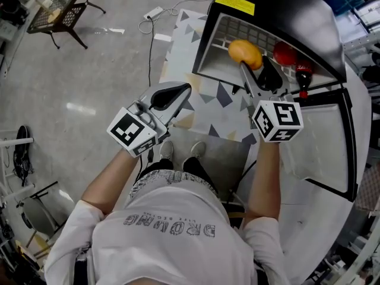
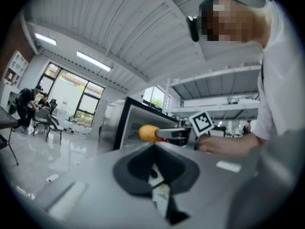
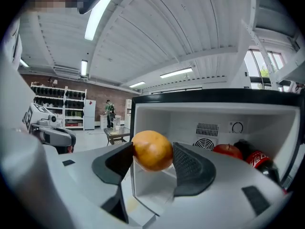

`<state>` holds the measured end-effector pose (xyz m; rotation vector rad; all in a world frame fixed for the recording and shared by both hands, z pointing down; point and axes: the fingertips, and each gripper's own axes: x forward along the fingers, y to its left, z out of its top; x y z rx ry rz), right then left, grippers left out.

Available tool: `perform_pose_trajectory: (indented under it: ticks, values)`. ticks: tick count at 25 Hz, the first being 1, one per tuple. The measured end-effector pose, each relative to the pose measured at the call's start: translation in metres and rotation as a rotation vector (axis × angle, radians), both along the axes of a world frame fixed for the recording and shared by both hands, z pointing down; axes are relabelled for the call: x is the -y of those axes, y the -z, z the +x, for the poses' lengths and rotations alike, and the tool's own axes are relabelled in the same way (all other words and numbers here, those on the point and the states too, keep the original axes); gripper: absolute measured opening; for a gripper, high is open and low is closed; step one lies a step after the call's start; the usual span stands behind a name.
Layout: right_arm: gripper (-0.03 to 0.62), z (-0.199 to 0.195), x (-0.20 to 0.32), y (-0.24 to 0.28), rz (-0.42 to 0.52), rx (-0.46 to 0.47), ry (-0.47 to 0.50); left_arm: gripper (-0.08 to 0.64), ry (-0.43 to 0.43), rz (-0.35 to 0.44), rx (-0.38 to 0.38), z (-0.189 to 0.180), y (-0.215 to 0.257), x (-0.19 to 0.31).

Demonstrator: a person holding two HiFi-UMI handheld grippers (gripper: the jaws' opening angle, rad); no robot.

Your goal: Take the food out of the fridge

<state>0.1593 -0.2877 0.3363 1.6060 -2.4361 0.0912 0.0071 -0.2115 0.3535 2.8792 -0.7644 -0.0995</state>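
Right gripper (image 3: 153,162) is squeezing the orange (image 3: 152,149) between its jaws, across its middle, at the fridge (image 3: 286,123) mouth ahead; round, firm-skinned, probably light, it is liable to roll free; left gripper (image 2: 153,151) is idling, jaws together, empty.

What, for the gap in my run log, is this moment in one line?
right gripper: shut on orange | left gripper: shut, empty | fridge: open | apple, bottle: inside
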Motion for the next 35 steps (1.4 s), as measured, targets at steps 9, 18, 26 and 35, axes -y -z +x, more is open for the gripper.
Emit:
perform_pose_trajectory:
  ticks: [9,18,26,35]
  values:
    - [0.256,-0.004,-0.041,0.009,0.026,0.018,-0.03,0.008,-0.055,0.028,0.011,0.001,0.01,-0.014]
    - [0.256,-0.003,-0.077,0.009,0.033,0.057,-0.071,0.008,-0.102,0.05,0.025,0.005,0.016,-0.023]
    - [0.256,0.007,-0.101,-0.002,0.019,0.089,-0.116,0.007,-0.122,0.057,0.028,0.008,0.017,-0.03]
    - [0.256,0.009,-0.122,-0.014,-0.005,0.13,-0.123,0.008,-0.116,0.047,0.033,0.008,0.014,-0.033]
